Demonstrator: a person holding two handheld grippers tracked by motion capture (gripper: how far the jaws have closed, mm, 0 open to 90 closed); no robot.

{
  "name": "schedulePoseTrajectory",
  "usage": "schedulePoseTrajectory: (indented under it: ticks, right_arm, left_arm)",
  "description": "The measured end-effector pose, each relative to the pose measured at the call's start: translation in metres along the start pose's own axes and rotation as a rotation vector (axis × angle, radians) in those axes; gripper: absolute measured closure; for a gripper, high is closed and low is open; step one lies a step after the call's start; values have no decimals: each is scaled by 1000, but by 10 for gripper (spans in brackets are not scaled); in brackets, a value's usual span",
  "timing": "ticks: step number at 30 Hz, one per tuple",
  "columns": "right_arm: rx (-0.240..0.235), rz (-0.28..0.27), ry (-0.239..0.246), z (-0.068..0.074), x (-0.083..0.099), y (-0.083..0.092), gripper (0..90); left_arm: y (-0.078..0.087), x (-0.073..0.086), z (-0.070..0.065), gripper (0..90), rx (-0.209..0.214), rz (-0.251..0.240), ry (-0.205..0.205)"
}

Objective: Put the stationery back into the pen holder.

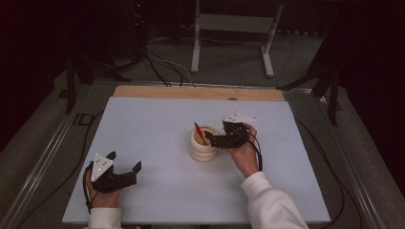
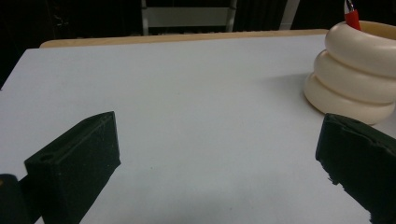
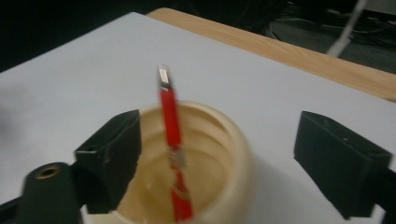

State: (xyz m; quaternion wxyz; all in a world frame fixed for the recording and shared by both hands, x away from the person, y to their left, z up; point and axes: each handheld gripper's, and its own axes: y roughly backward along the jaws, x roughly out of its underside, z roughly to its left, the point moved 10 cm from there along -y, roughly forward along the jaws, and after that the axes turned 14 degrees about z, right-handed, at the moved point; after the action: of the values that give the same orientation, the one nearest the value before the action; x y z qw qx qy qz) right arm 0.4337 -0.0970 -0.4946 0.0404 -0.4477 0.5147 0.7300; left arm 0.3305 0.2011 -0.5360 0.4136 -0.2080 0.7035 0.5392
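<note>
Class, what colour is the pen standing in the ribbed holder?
Red, with a silver tip; the pen leans inside the cream holder, clearest in the right gripper view.

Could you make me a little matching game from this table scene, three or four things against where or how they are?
Things:
1. red pen
2. cream holder
3. left gripper
4. right gripper

States:
A. stands in the middle of the white board, ribbed
B. open, low near the board's front left corner
C. leans inside the pot, its top above the rim
D. open, jaws either side of the pot's rim

Pairs: 1-C, 2-A, 3-B, 4-D
</note>
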Motion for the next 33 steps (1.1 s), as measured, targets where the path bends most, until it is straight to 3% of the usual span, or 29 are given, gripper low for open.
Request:
schedulePoseTrajectory:
  ticks: [6, 10, 11, 20, 27, 33]
  right_arm:
    - [33, 6, -26, -18, 11, 16, 29]
    - [46, 6, -30, -24, 15, 22, 20]
    - [64, 14, -30, -30, 22, 30, 13]
    - [92, -5, -61, -48, 49, 53, 0]
    - [101, -17, -73, -52, 70, 64, 0]
    - [156, -25, -47, -53, 98, 69, 0]
  left_arm:
    - [2, -1, 4, 3, -17, -2, 7]
    - [3, -1, 5, 3, -23, -3, 10]
    - [4, -1, 7, 2, -33, 1, 13]
    - [11, -2, 13, 3, -47, 4, 24]
    - [14, -2, 15, 2, -39, 0, 27]
    - [15, -3, 13, 2, -29, 0, 17]
